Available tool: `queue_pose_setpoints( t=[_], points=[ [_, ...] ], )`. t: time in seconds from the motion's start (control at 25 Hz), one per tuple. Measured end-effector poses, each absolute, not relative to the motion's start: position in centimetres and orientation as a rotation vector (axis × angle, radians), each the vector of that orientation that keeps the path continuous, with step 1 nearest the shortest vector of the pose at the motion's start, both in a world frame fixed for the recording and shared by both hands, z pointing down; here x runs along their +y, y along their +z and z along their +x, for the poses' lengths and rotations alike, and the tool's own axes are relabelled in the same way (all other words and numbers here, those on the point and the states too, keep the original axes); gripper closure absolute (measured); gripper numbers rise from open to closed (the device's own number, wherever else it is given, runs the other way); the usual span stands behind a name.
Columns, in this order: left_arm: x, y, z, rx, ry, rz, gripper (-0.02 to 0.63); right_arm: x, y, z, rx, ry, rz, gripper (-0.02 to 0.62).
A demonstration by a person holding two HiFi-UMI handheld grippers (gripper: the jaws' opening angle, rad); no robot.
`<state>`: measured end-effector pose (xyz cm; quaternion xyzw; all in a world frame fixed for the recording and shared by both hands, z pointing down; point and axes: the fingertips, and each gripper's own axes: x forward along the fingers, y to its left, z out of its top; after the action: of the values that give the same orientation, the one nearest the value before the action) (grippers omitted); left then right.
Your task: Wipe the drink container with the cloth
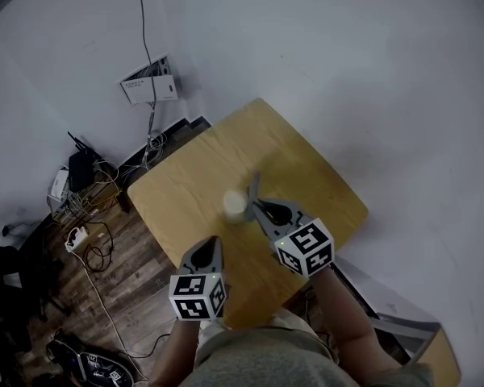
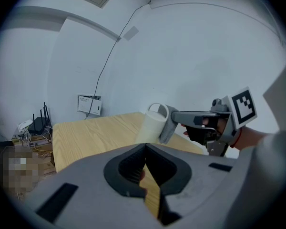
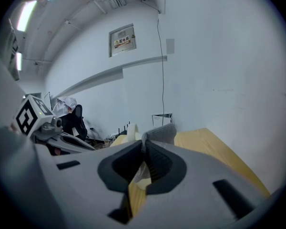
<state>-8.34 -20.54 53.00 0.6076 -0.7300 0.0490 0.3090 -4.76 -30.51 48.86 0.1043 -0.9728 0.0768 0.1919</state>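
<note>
At the centre of the wooden tabletop (image 1: pixel 177 192) the white drink container (image 1: pixel 235 204) stands upright. The grey cloth (image 1: pixel 252 188) touches its right side, clamped in the closed jaws of the right tool (image 1: pixel 256 208). The left tool (image 1: pixel 211 244), jaws together and empty, hovers near the tabletop's near edge.

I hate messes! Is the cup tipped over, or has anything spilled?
Nothing stands out. The cup stands upright on the table, no spill shows, and the right tongs hold the cloth at its side.
</note>
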Motion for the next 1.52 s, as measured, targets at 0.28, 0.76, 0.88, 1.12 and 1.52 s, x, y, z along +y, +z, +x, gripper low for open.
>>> queue_pose_setpoints(
  t=[0.28,0.76,0.88,1.12,1.52],
  points=[
    [-20.7,53.2,-8.1,-1.933,0.128,1.592,0.604,-30.8,51.1,-4.9,-2.688,0.248,0.288,0.588],
    [-20.8,53.3,-8.2,-1.952,0.13,1.562,0.604,-30.8,56.5,-4.9,-2.589,0.316,0.304,0.588],
    [-20.7,53.3,-8.3,-1.959,0.13,1.555,0.604,-30.8,57.9,-4.8,-2.56,0.321,0.301,0.588],
    [-20.6,53.2,-8.4,-1.976,0.126,1.541,0.605,-30.5,60.0,-4.6,-2.514,0.326,0.296,0.588],
    [-18.9,53.1,-8.8,-1.976,0.125,1.536,0.604,-30.0,60.1,-3.4,-2.499,0.344,0.424,0.588]
  ],
)
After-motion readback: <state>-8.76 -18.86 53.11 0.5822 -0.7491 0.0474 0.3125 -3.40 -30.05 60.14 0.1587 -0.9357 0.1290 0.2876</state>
